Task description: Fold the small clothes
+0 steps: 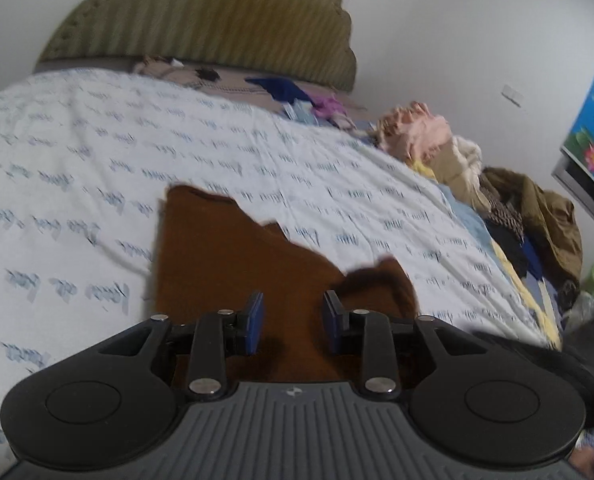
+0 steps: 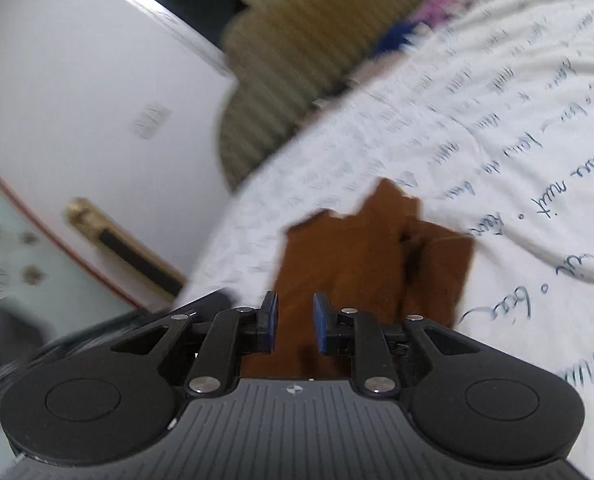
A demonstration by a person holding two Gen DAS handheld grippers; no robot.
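Left gripper [image 1: 293, 322]: jaws part-way apart, blue pads [image 1: 255, 318] bare, nothing pinched; brown cloth shows through the gap but lies below them.
Right gripper [image 2: 293, 322]: jaws at a narrow gap, holding nothing; the same cloth passes under them, not clamped.
Brown garment [image 1: 225, 264]: small piece, lying on the bed just ahead of both grippers, partly folded; one side flat, the other end bunched with a raised flap [image 2: 437, 256].
Sheet [image 1: 77, 152]: white with script print, bare around the garment.
Pile of clothes [image 1: 457, 168]: unfolded, along the far edge of the bed, well apart from the brown piece.
Headboard [image 1: 217, 24]: olive, ribbed, against the wall beyond.
Step in hand: by my reading, between folds; both tools free above the cloth.
Next move calls for: picking an edge or corner of the bunched end, closing on a single layer, then carrying it over the flat part without dragging the rest.
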